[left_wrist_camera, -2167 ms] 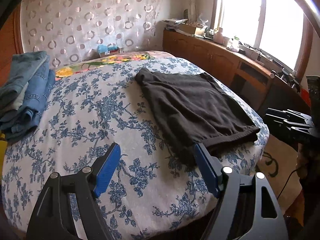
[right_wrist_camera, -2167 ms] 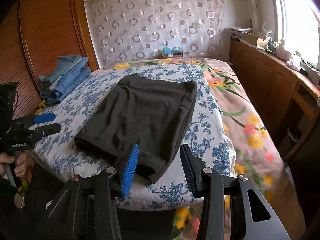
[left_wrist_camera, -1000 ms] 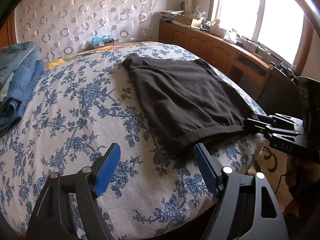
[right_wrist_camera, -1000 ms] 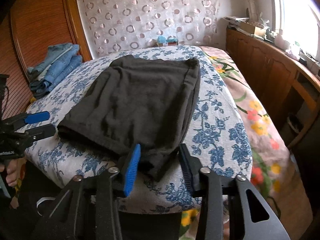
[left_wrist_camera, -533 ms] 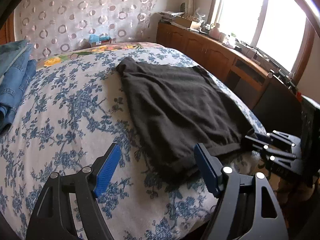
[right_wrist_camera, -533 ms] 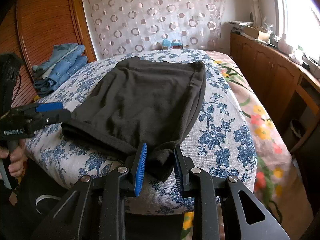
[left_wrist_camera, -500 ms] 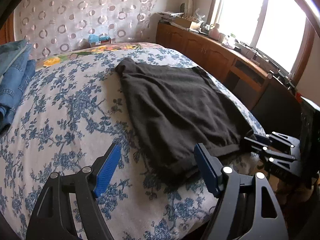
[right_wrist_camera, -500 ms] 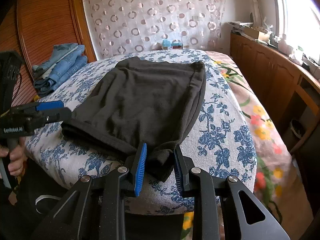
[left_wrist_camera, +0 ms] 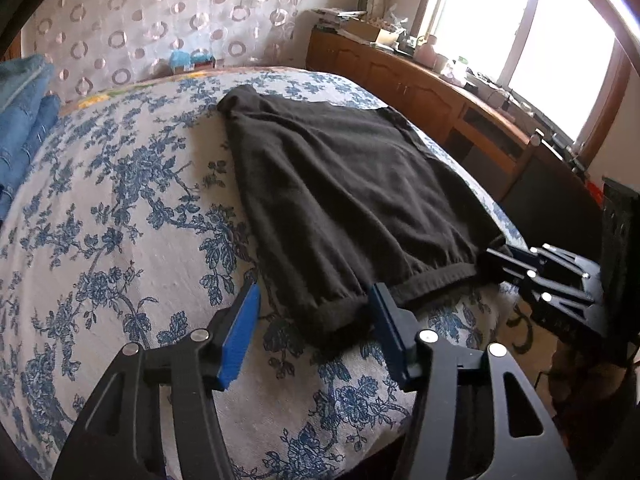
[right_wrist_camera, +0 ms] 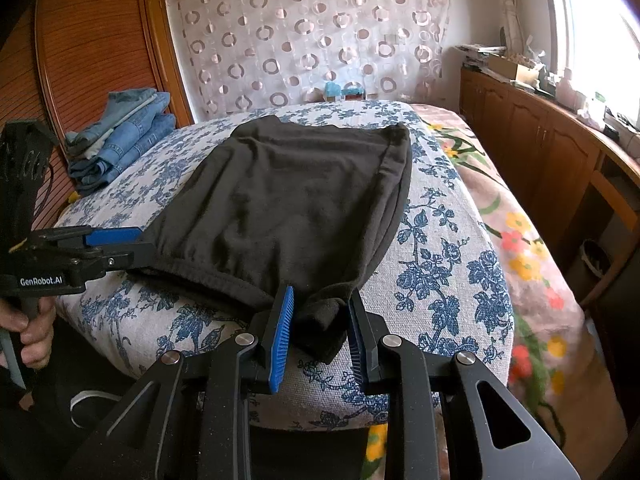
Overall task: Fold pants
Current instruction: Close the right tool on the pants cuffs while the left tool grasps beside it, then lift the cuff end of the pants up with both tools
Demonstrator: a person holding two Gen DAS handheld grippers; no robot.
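Currently the dark pants (left_wrist_camera: 344, 184) lie spread flat on the blue-flowered bedspread (left_wrist_camera: 120, 208), folded double, with the hem end at the near edge of the bed and the far end toward the patterned curtain (right_wrist_camera: 304, 40).

Left gripper (left_wrist_camera: 316, 332): jaws stand wide apart, one blue pad on either side of the near left hem corner. The pads (left_wrist_camera: 240, 336) sit at cloth level but do not press the fabric; a gap shows on both sides. In the right wrist view the same gripper (right_wrist_camera: 136, 246) appears side-on at the left hem corner, fingertips touching or just at the cloth edge; from that angle its opening cannot be judged.

Right gripper (right_wrist_camera: 318, 332): jaws narrowed around the near right hem corner, a bunched fold of the pants between the pads. The left pad touches the fabric; a thin gap seems to remain at the right pad, so a full clamp cannot be confirmed. In the left wrist view it (left_wrist_camera: 492, 256) meets the hem at the right corner.

Other items: a stack of folded jeans (right_wrist_camera: 120, 140) rests at the far left of the bed, well apart from the pants. A wooden cabinet (right_wrist_camera: 532, 148) runs along the right wall under the window (left_wrist_camera: 532, 36)
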